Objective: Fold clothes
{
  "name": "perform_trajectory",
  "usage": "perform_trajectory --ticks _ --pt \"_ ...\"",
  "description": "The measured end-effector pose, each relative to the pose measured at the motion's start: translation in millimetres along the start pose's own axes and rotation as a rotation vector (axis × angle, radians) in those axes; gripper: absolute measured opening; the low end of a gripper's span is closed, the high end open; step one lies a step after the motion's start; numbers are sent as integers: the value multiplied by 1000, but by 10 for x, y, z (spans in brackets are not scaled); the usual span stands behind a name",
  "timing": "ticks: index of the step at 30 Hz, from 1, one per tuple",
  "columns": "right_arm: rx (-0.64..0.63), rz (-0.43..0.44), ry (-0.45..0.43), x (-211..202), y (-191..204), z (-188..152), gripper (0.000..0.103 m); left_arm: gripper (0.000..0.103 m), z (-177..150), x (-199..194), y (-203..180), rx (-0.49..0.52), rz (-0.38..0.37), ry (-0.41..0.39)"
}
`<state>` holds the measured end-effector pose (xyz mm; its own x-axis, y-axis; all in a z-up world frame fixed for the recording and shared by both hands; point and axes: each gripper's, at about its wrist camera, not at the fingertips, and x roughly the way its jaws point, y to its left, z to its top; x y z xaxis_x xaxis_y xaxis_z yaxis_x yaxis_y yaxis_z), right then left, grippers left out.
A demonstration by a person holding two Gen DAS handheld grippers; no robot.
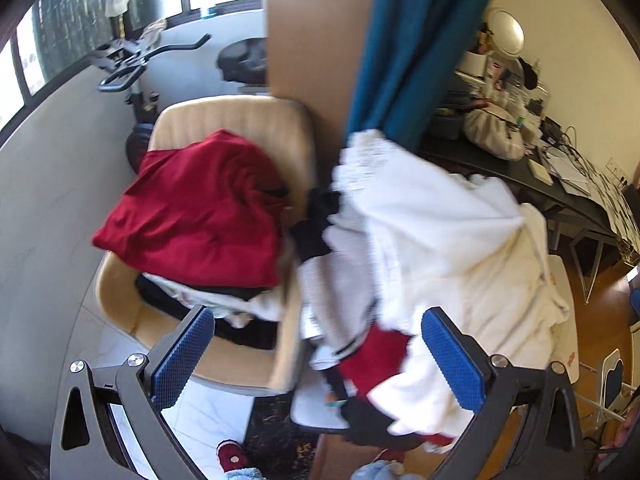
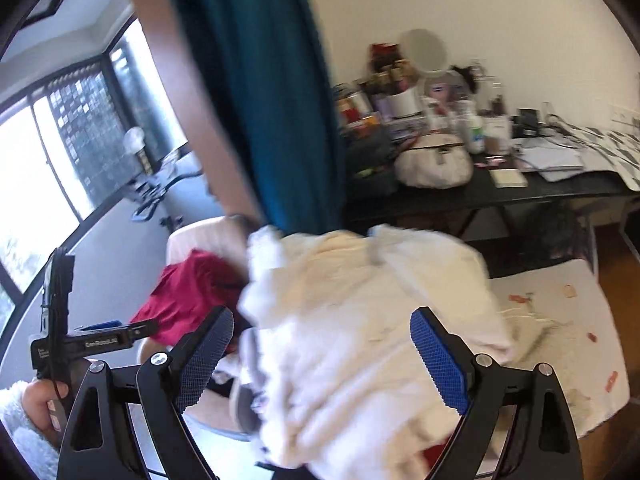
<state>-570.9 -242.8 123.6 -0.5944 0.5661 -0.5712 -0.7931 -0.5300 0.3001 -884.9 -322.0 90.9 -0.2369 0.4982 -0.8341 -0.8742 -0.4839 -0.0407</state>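
Two grippers out over a messy heap of clothes. Landmark: the tan chair (image 1: 224, 120).

On the chair seat, a red garment (image 1: 192, 208), crumpled up. Under the red one, black and white clothes (image 1: 224, 304), squashed flat. Just beside the chair, on the side away from the window, a big fluffy white garment (image 1: 448, 248), piled high and blurry. Mixed into that pile, bits of black and red cloth (image 1: 376, 356). Behind the chair, a teal curtain (image 1: 404, 52) hanging down next to a brown panel. Farther from the chair, past the curtain, a dark desk (image 1: 560, 188) full of small stuff, with a white bag (image 1: 492, 132) on top. Behind the chair on the window side, an exercise bike (image 1: 132, 64).

Left gripper (image 1: 316, 356), blue pads wide apart, nothing pinched, chair edge and clothes showing between the fingers. Right gripper (image 2: 320, 364), also spread wide, white garment (image 2: 360, 320) showing between the pads but no squeeze on it. Seen from the right gripper, chair and red garment (image 2: 188, 292) off to the side. Low down by the chair, a hand (image 2: 40, 400) in a fuzzy white sleeve around the other gripper's handle.
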Motion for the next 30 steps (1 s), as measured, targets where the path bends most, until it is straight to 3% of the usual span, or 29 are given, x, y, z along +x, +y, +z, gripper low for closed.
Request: perform_trajectory --ticks 5,8,12,16,21,30 --pt "-115 -21 39 616 1508 -198 91 103 -122 -25 1230 8 58 -54" --pt "-117 -96 85 923 2295 -290 91 103 -93 -123 1833 35 18 -60" --pt "-130 -136 152 1169 3065 -347 91 103 -96 -186 2396 47 -14 -39" --pt "-141 -193 160 1186 3531 -513 91 103 -147 -191 2833 64 -29 -9" --pt "-115 -227 226 1198 3808 -861 91 103 -381 -195 3157 61 -22 45" --pt "-103 -219 282 1159 4083 -1262 91 103 -742 -134 3274 81 9 132"
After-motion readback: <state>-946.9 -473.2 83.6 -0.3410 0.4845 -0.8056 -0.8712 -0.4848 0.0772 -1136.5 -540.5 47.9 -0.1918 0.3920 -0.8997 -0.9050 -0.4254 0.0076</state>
